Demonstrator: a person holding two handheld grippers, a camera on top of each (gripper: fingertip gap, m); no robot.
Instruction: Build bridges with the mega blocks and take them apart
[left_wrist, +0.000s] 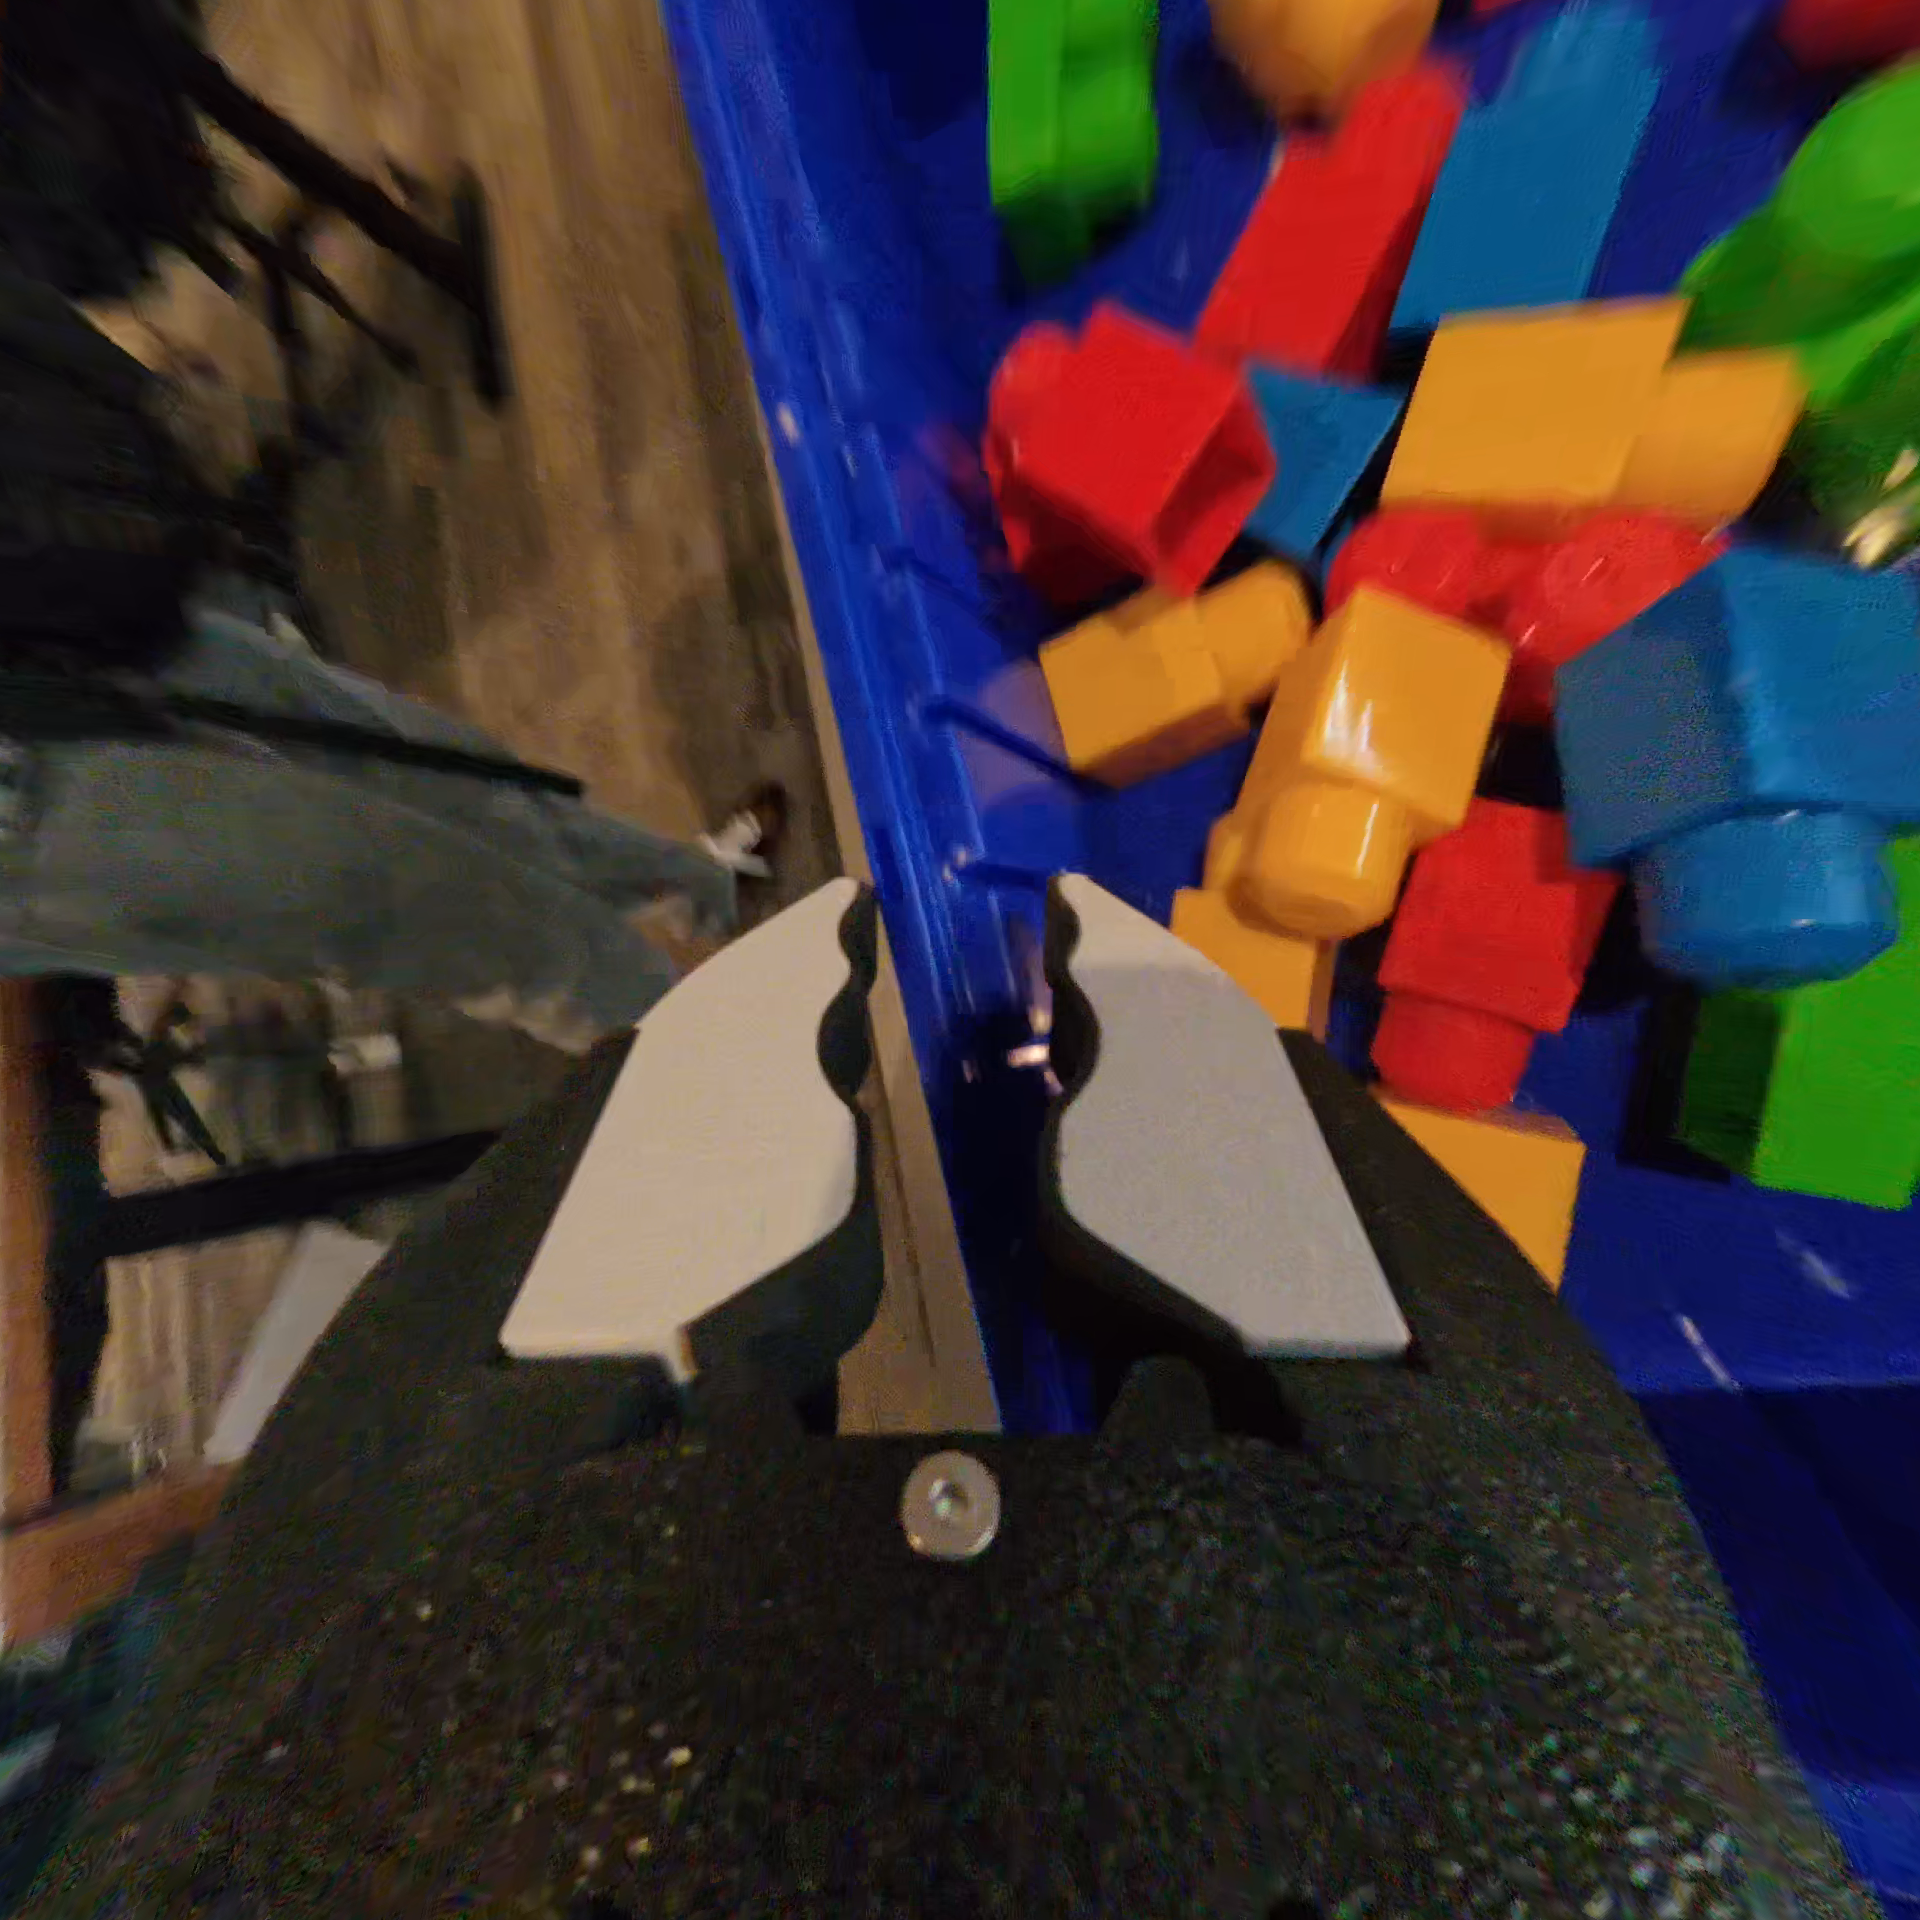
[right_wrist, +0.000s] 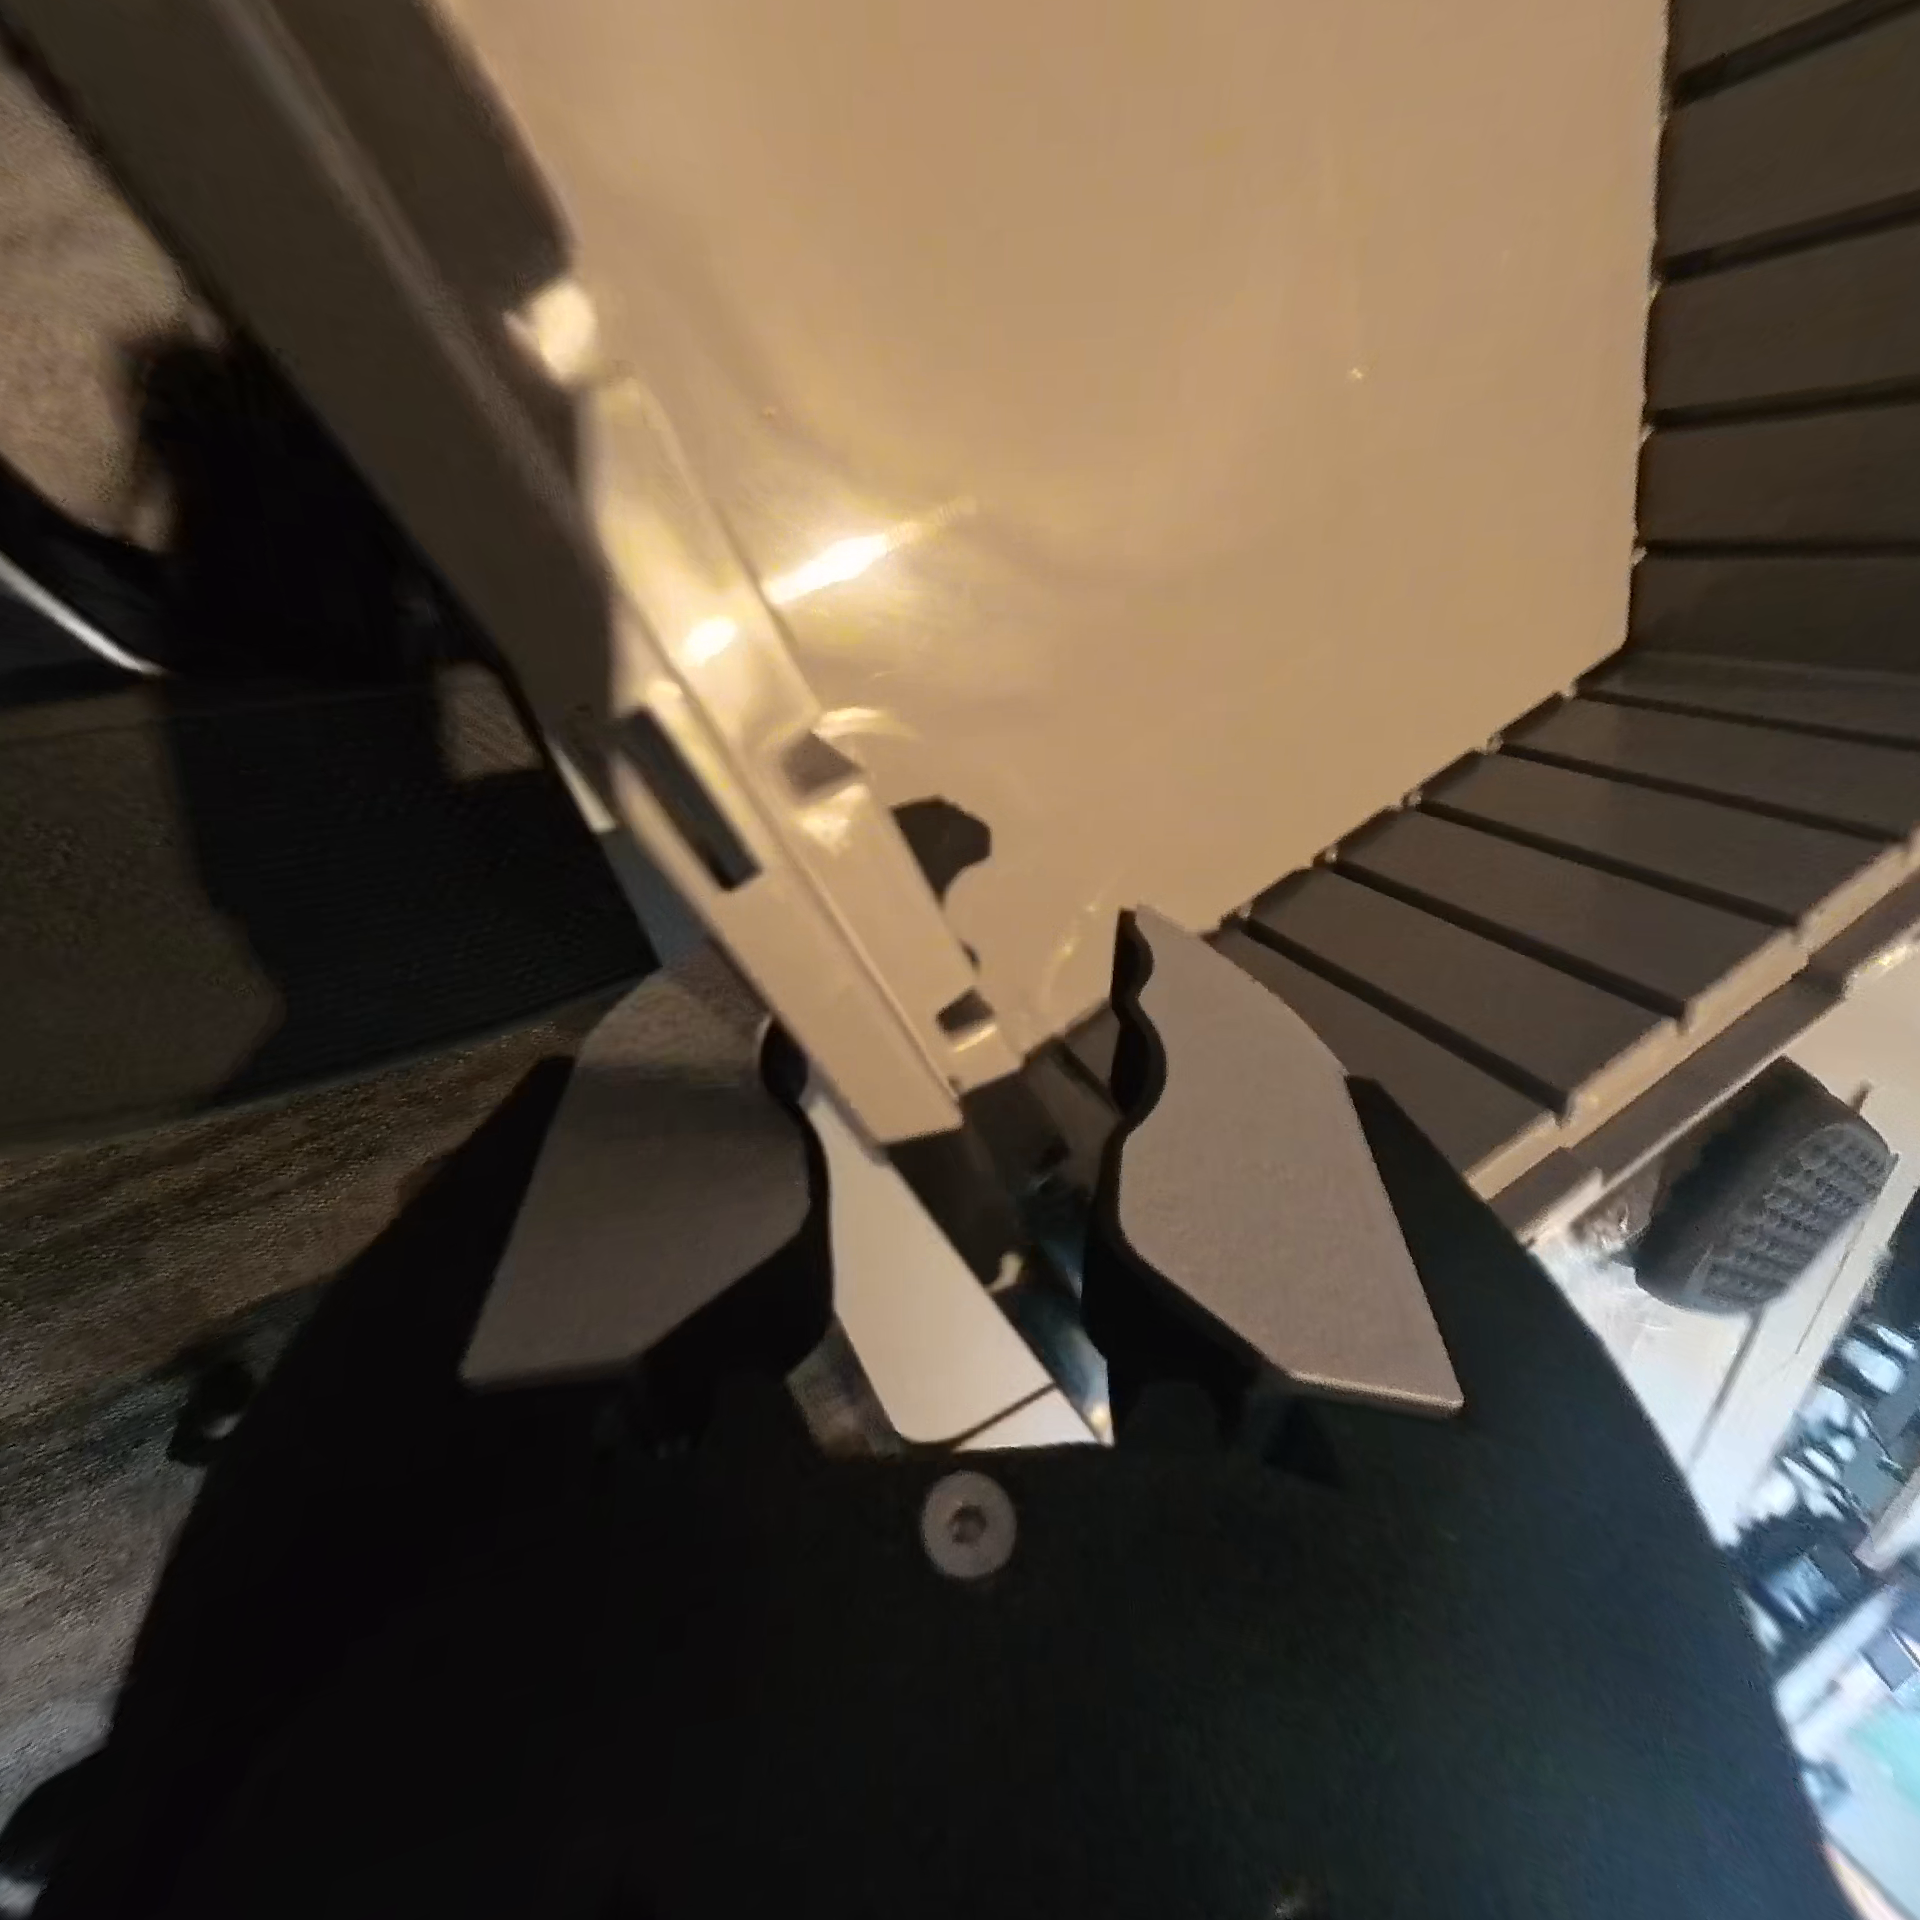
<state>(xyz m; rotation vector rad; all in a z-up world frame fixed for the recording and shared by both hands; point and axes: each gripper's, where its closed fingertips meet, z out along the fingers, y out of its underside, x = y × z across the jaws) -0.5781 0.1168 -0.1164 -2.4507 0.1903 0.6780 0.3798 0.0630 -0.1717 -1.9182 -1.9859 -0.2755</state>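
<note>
The mega blocks lie loose in a jumbled heap inside the blue bin (left_wrist: 831, 343), none visibly joined into a bridge. Against the bin's wall sits a red block (left_wrist: 1127, 457), tipped on its side. Just beyond it, deeper in the bin, a yellow block (left_wrist: 1351, 748) points its round stud toward the wall's near end, with another yellow block (left_wrist: 1174, 675) touching it. A blue block (left_wrist: 1756, 748) lies farther from the wall, stud tilted downward. Green blocks (left_wrist: 1070, 125) rest at the heap's far end. The view is blurred, so finer detail is unclear.
</note>
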